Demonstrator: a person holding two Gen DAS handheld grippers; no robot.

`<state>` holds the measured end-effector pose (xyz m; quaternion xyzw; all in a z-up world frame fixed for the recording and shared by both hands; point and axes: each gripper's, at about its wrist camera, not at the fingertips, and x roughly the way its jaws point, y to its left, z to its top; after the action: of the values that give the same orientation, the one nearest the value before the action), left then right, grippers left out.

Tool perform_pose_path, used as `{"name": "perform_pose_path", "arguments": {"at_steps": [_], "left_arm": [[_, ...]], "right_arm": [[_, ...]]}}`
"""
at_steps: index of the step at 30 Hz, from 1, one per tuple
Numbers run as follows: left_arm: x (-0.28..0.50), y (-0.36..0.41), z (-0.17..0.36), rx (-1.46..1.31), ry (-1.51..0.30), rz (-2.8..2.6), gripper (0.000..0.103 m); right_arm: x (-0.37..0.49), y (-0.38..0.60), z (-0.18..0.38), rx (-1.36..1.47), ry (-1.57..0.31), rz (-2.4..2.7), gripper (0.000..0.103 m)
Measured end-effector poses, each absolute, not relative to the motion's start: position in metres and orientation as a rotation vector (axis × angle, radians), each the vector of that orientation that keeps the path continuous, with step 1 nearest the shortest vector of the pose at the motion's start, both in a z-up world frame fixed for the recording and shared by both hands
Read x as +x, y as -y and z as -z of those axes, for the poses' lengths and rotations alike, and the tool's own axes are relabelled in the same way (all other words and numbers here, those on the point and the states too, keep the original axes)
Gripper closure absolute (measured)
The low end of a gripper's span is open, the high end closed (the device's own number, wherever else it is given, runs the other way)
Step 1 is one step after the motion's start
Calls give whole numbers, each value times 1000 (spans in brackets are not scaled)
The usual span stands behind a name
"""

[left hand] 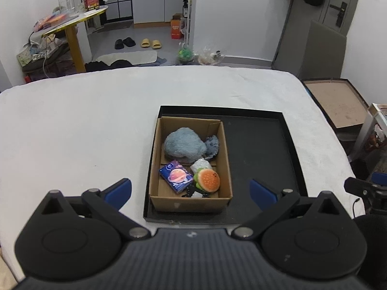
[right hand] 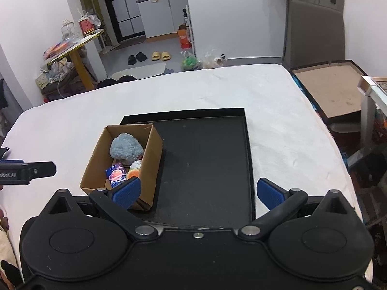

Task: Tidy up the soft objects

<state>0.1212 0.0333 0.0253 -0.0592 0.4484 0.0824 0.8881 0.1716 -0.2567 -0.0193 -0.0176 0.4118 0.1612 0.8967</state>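
A cardboard box (left hand: 225,149) stands in the left part of a black tray (left hand: 261,149) on a white bed. In the box lie a grey-blue plush (left hand: 185,145), a purple tissue pack (left hand: 176,176), a burger toy (left hand: 208,180), a white wrapped item (left hand: 201,163) and a small black item (left hand: 194,192). My left gripper (left hand: 191,191) is open and empty, hovering above the box's near end. My right gripper (right hand: 198,191) is open and empty over the tray (right hand: 208,164), right of the box (right hand: 150,166). The plush (right hand: 125,148) and tissue pack (right hand: 116,174) show there too.
The white bed cover (left hand: 72,125) spreads around the tray. An open flat cardboard lid (left hand: 338,104) lies beyond the bed's right edge. A yellow side table (left hand: 72,24) with clutter stands far left. Slippers (left hand: 151,43) and bags lie on the floor beyond.
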Motion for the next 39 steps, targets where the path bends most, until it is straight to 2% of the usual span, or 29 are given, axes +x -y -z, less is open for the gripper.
{"name": "perform_pose_path", "arguments": {"at_steps": [8,16,39], "left_arm": [[109,-28,-40,-103,-890,-187,0],[96,-27,-27,-111,-914,-180,0],[85,-25,-31,-143,-903,-154,0]], "right_arm": [[159,256,11,-34,-846,-346,0],[143,251,6,-45,-849,-376,0],[120,241,1,-92,-844,-394,0]]}}
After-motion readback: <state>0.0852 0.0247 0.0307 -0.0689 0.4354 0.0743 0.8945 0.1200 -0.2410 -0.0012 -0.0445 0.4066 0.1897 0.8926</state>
